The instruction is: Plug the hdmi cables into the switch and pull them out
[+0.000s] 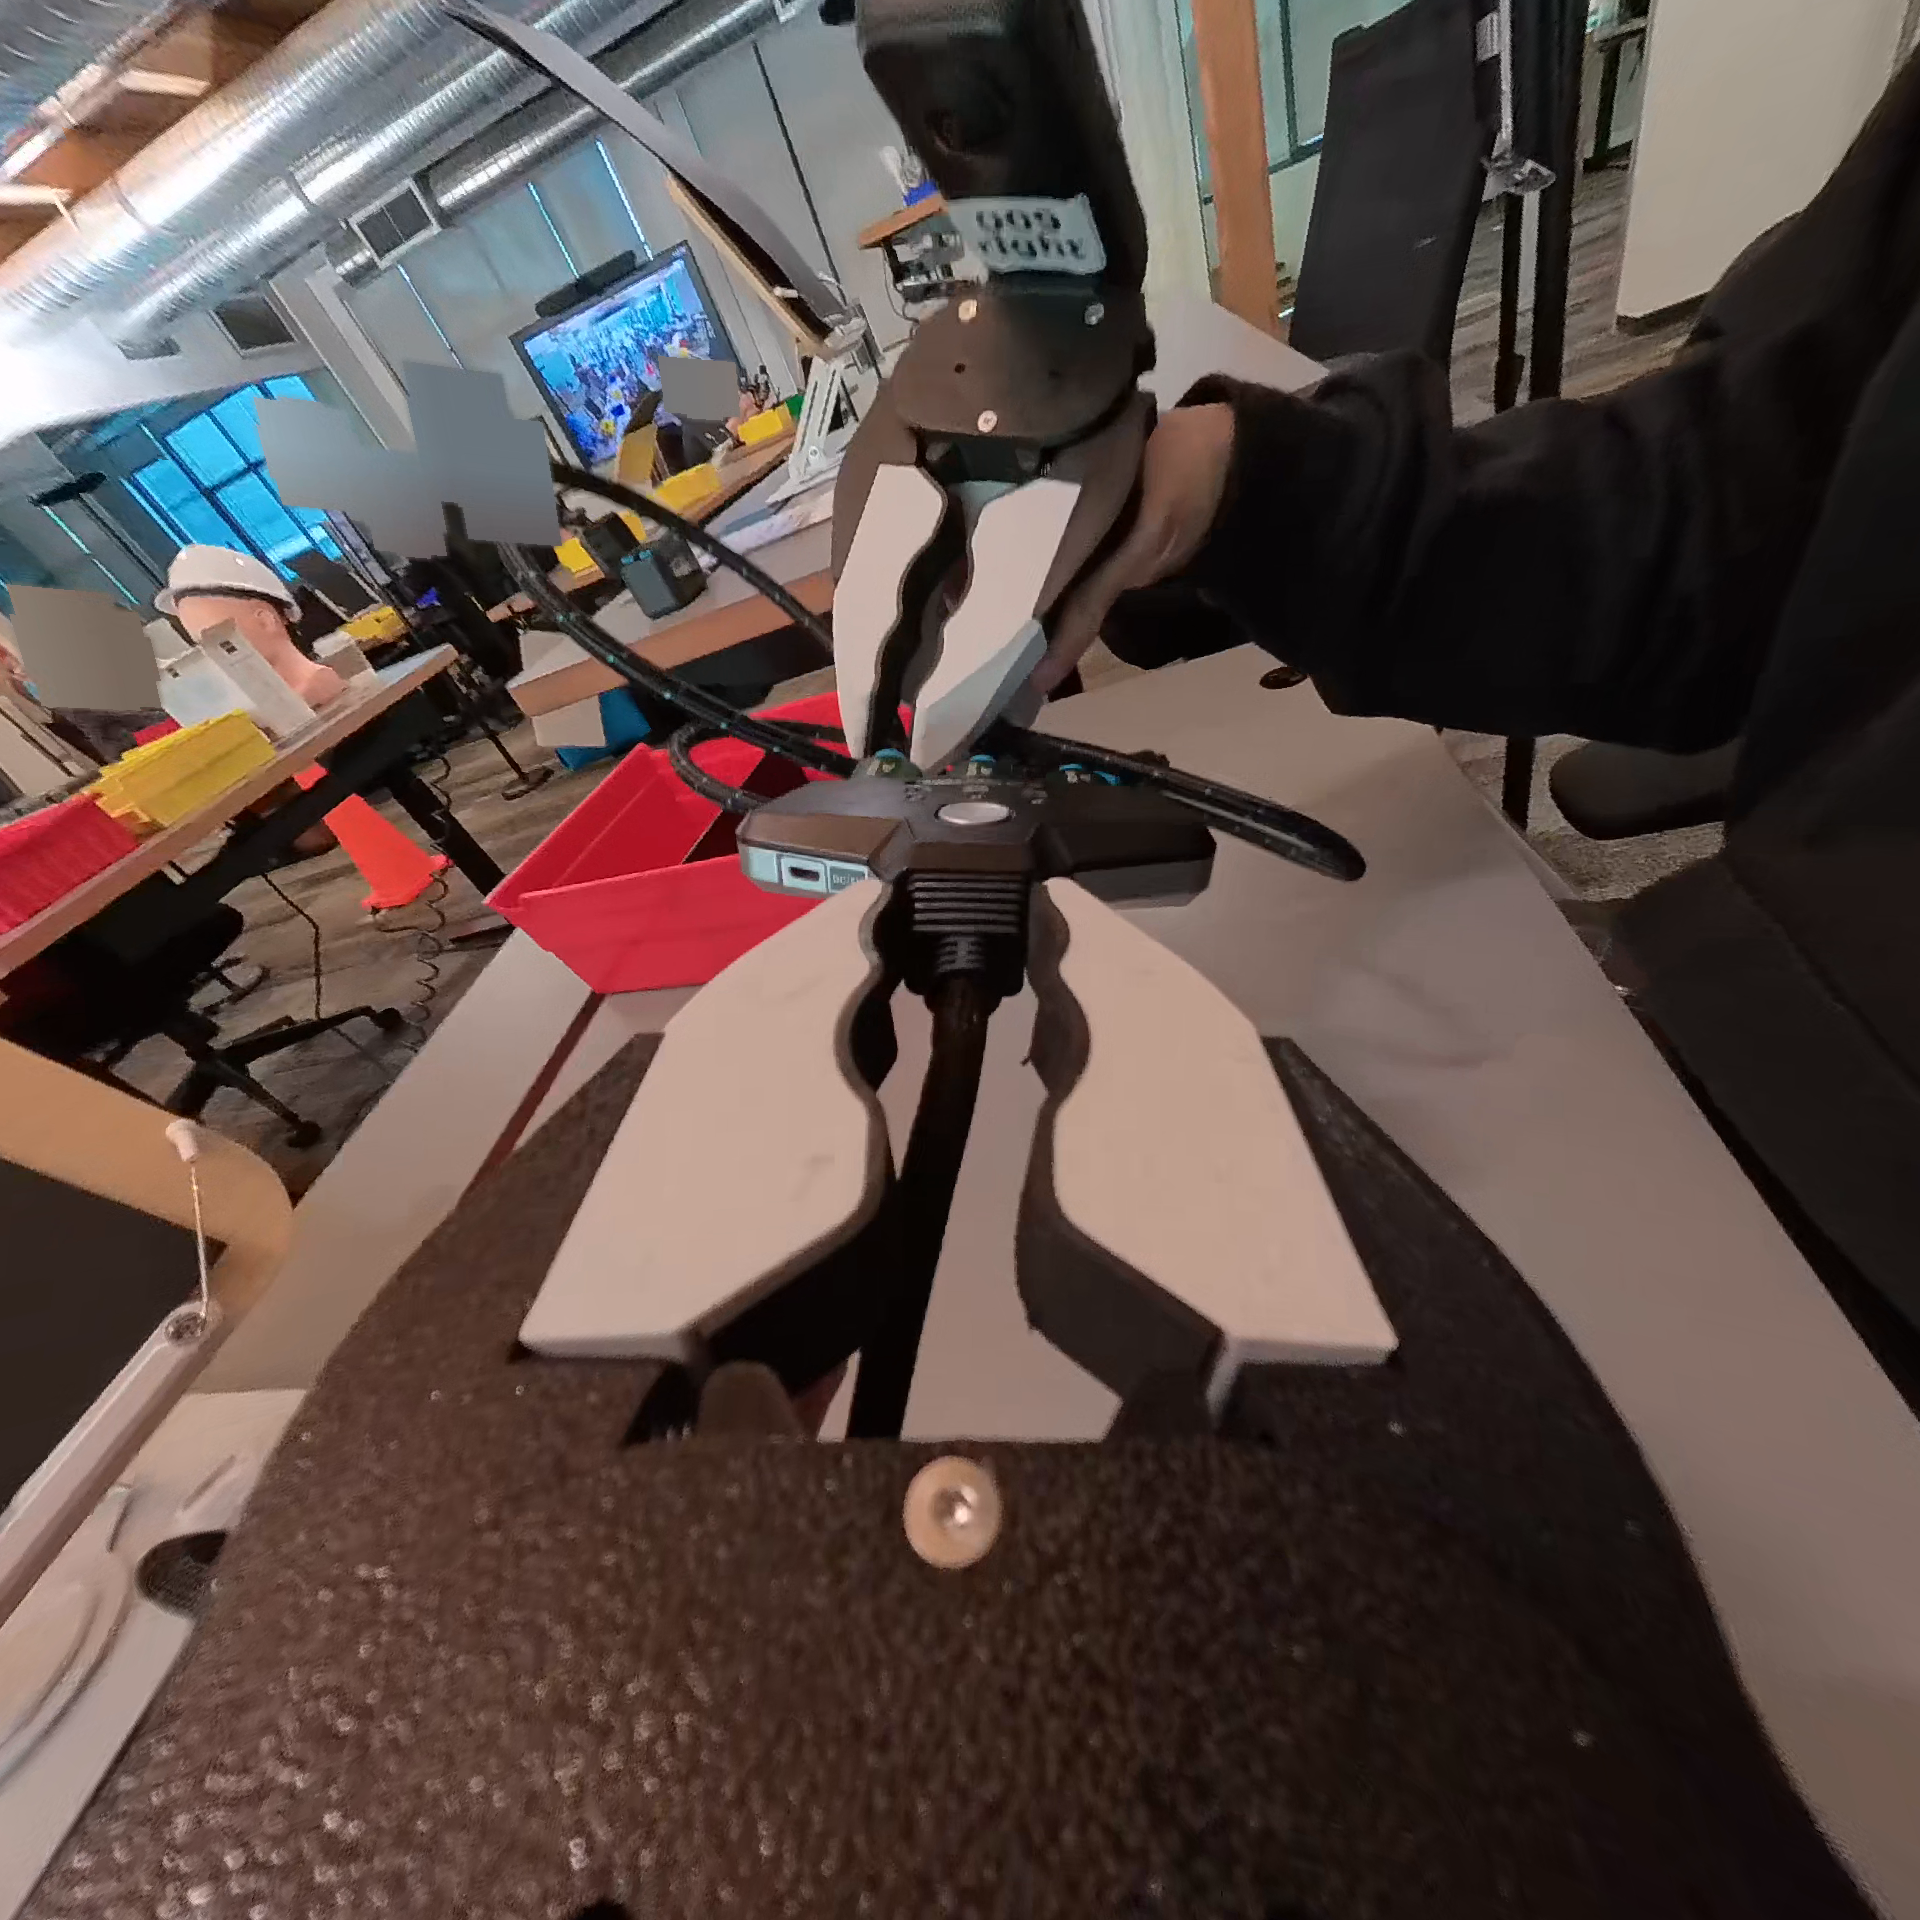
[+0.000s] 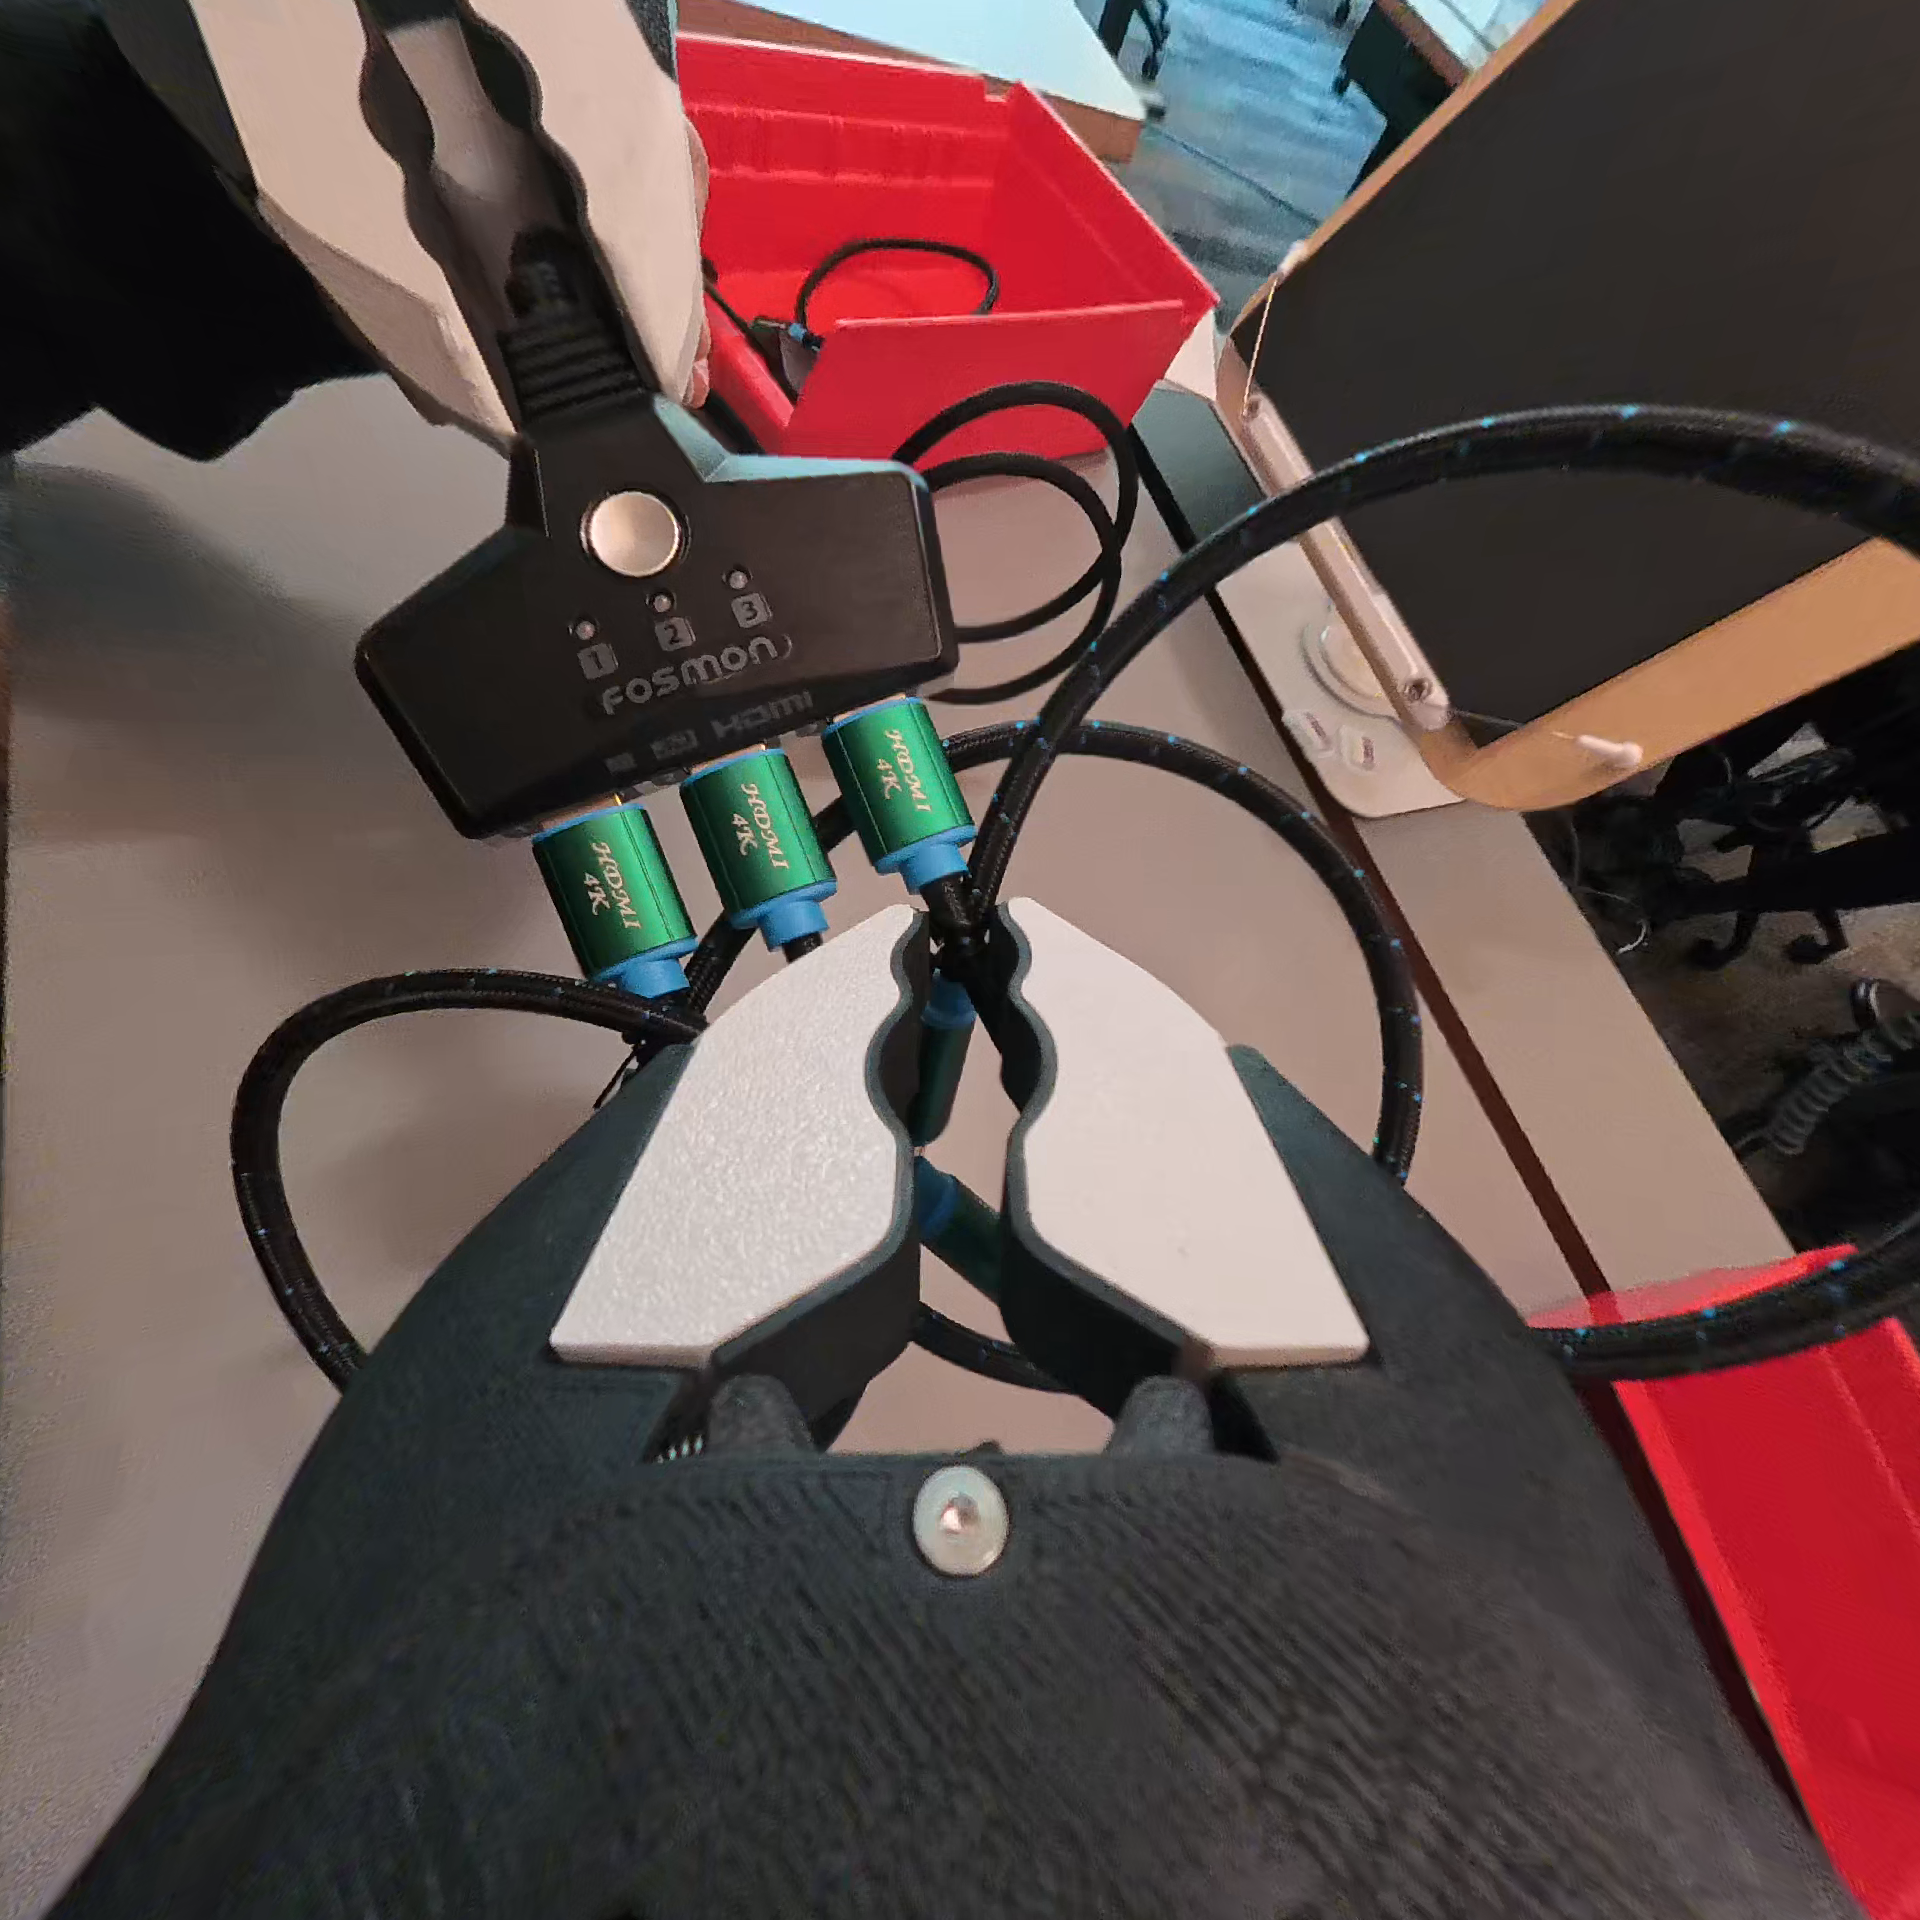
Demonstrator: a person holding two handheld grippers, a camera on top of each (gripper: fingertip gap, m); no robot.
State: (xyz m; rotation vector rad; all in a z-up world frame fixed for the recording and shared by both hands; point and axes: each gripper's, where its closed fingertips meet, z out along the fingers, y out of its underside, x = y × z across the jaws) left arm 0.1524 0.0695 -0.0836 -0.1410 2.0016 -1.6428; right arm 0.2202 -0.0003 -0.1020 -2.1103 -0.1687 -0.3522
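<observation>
Office benches and yellow bins fill the background beyond my grey table (image 1: 1455, 1039), with one red bin (image 1: 623, 914) at its far edge. My left hand-held gripper (image 1: 956, 935) is clamped on the ribbed collar of the switch (image 1: 977, 831), which hangs just ahead of its fingertips, fixed lead running back between them. I count three green plugs (image 2: 758, 836) seated side by side in the switch's far edge, long axes pointing toward my right hand-held gripper (image 2: 961, 925). Its fingertips are pinched nearly together on the braided cable (image 2: 961, 904) just behind the third plug (image 2: 899, 795).
</observation>
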